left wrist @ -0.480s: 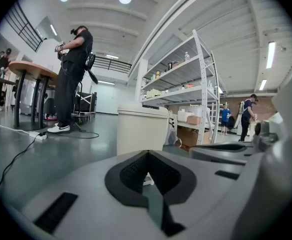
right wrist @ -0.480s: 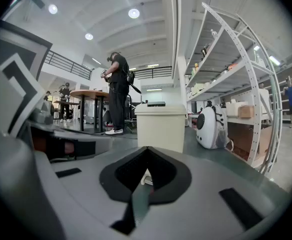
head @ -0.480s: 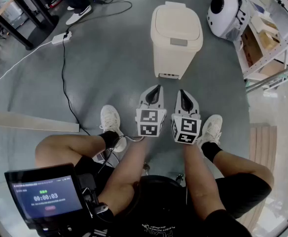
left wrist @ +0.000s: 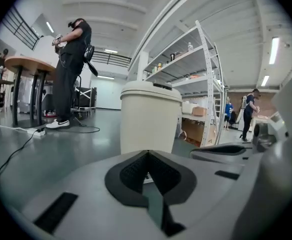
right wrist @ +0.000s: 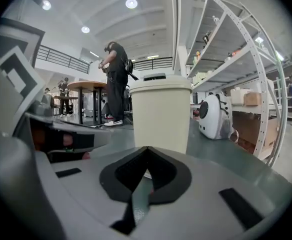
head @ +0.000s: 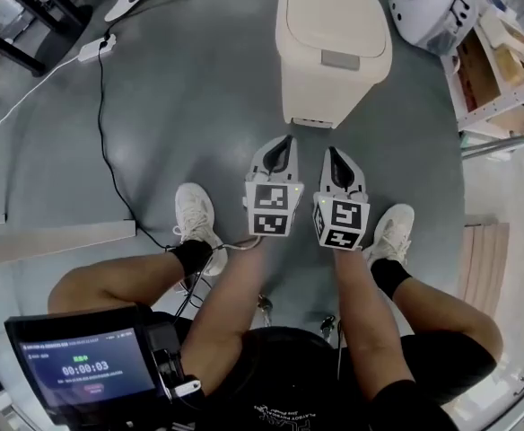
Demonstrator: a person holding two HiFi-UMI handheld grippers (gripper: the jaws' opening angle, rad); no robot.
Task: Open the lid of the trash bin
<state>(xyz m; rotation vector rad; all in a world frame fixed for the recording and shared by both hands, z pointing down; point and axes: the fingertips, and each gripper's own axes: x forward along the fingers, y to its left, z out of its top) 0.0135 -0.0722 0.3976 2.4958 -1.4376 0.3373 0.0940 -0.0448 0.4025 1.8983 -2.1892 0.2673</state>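
A cream trash bin [head: 330, 50] stands on the grey floor ahead of me, its lid [head: 334, 21] down flat. It also rises straight ahead as the bin [left wrist: 149, 115] in the left gripper view and the bin [right wrist: 160, 113] in the right gripper view. My left gripper [head: 285, 142] and right gripper [head: 334, 155] are held side by side just short of the bin's base. Both are shut, tips meeting, with nothing between them. Neither touches the bin.
A white round appliance [head: 432, 5] lies on the floor right of the bin, beside a metal shelf rack [head: 500, 61]. A cable and power strip [head: 94, 48] run across the floor at left. A person [left wrist: 71, 69] stands by a table behind.
The view has shifted forward: the bin now sits closer and higher in the head view. Both grippers stay shut, side by side, slightly nearer the bin.
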